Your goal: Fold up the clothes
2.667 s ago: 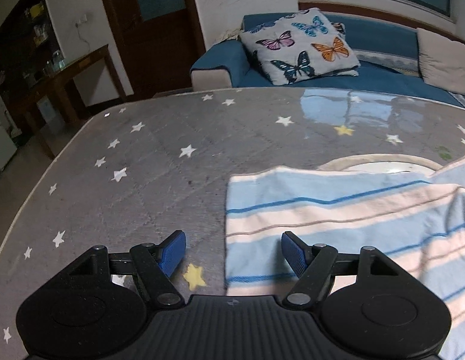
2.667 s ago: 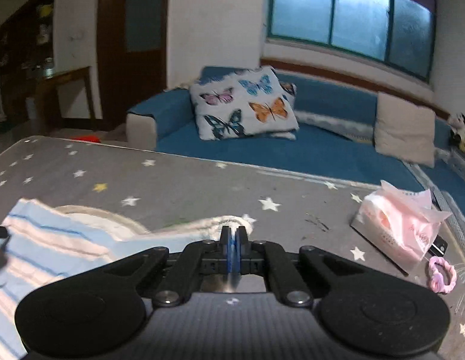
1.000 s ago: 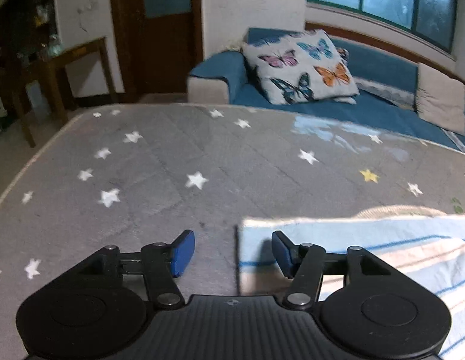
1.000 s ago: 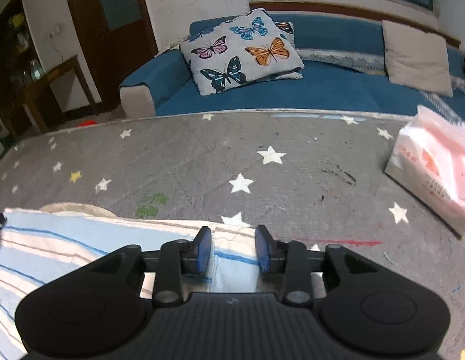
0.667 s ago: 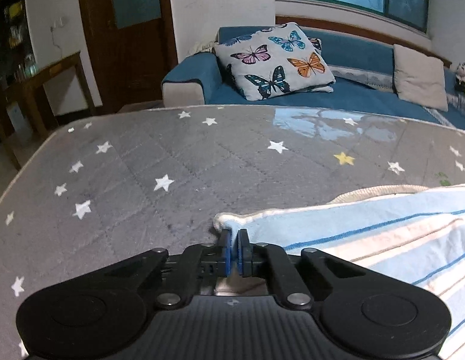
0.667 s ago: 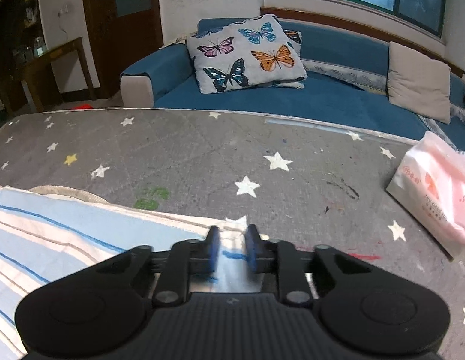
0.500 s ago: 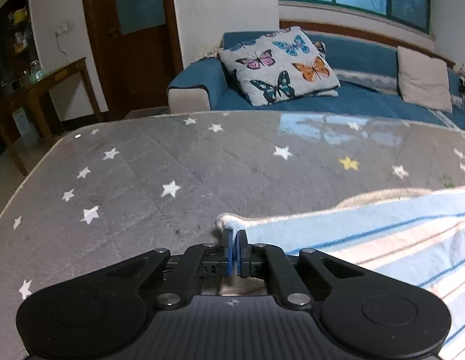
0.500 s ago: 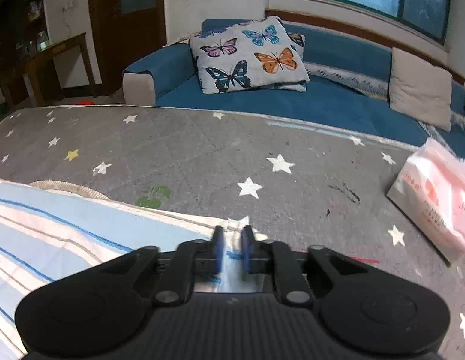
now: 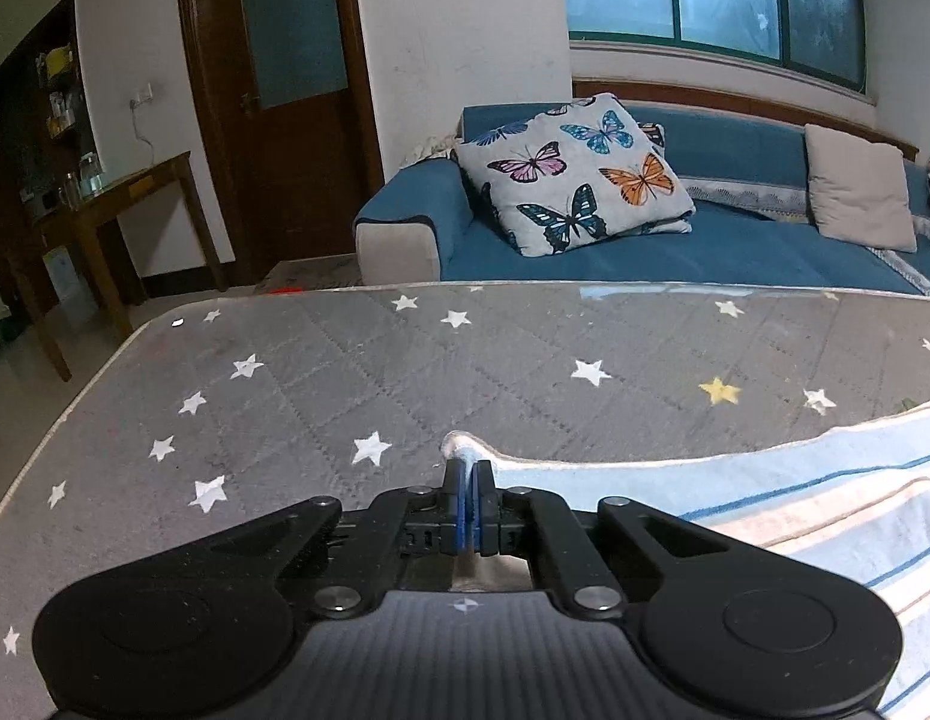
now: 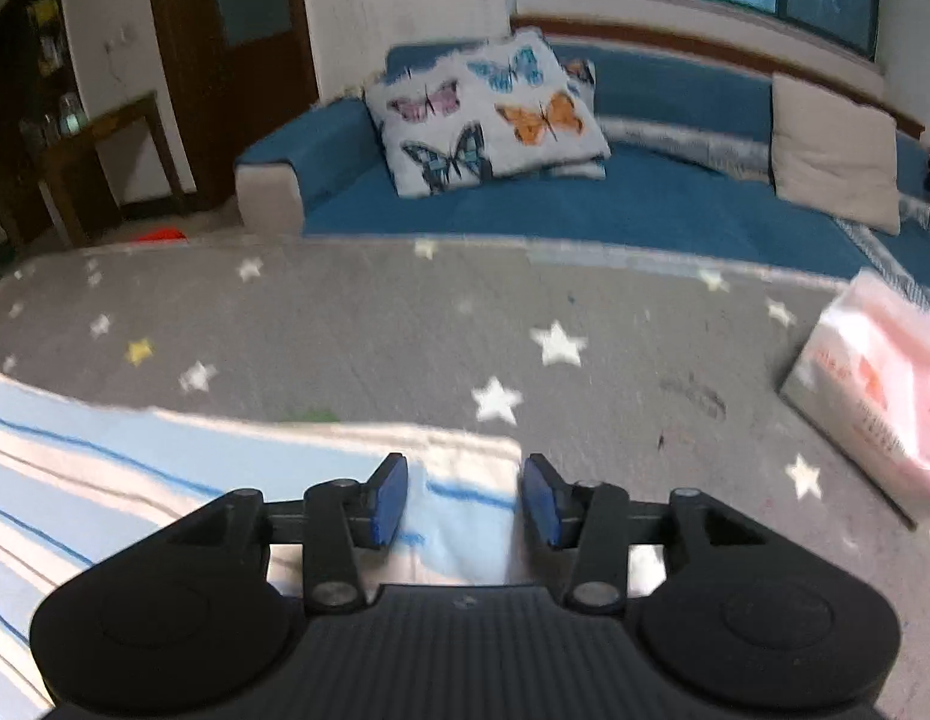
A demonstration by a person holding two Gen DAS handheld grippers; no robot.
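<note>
One corner held, one corner loose.

Your left gripper (image 9: 468,483) is pinched tight on the near left corner of the striped cloth (image 9: 795,498). Your right gripper (image 10: 463,498) is wide open, with the right corner lying between its pads, not held. The cloth lies on the starry table (image 9: 465,372), its long side running left to right. It looks mid-fold; which way the fold goes, I can't tell.

Your left gripper (image 9: 471,483) sits at 6 o'clock, jaws pinched together on cloth (image 9: 795,498). Your right gripper (image 10: 463,498), also at 6 o'clock, has jaws spread apart.
</note>
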